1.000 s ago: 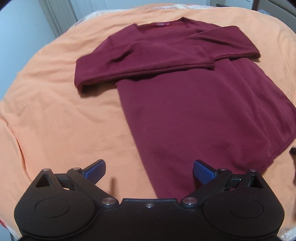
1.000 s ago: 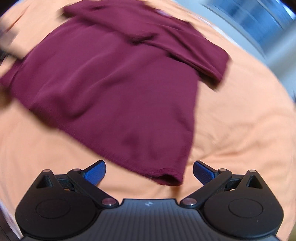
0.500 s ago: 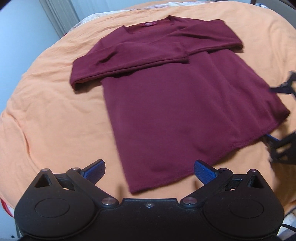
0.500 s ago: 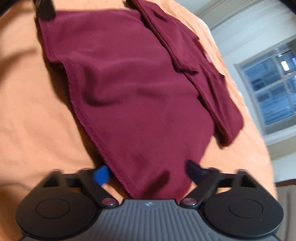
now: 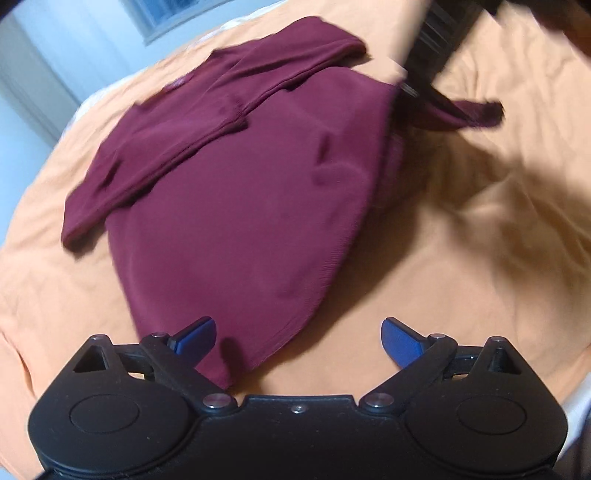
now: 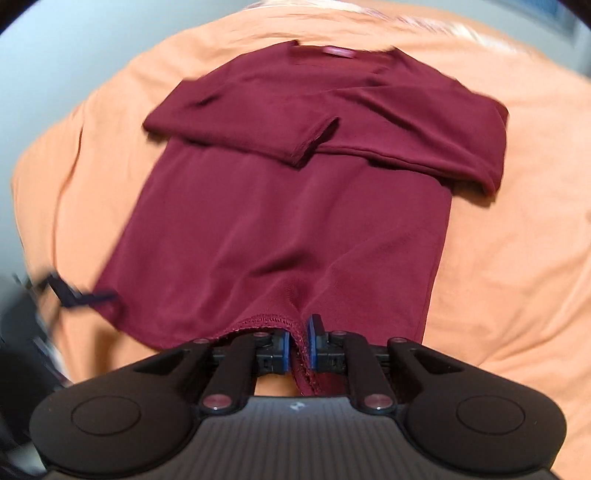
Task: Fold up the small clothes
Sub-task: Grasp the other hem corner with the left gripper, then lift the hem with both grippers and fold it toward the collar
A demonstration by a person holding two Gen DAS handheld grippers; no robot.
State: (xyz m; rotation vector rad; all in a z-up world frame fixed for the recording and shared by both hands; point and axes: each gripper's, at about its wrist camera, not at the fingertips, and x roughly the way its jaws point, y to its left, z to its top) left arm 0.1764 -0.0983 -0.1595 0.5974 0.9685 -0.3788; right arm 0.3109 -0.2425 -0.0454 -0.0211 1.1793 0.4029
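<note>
Right wrist view told the story best: the right hand-held gripper (image 6: 300,345) had clamped its blue pads (image 6: 283,345) onto the bottom hem of the maroon sweater (image 6: 295,221), pinching the stitched edge between them. Half a second before, those pads were spread apart with the hem just sliding in between, so the clench was new. A full second back it was hovering with the hem well clear of the fingers.

Over on the left wrist view, the left hand-held gripper (image 5: 298,338) was released, jaws wide, with the near corner of the sweater (image 5: 240,206) now reaching in beside its left pad (image 5: 195,334). Compared with half a second earlier the view had swung round, and the far hem corner was lifted off the sheet where the right gripper (image 5: 436,44) had hold of it, pretty blurred though.

No containers anywhere.

Count: one sweater, lying on the orange bed sheet (image 6: 517,240), both sleeves folded across the chest, one overlapping the other, same as before. Two grippers, one shut on cloth, one open. One window (image 5: 166,14) at the top of the left view. Red neck label (image 6: 338,51) visible at the collar.
</note>
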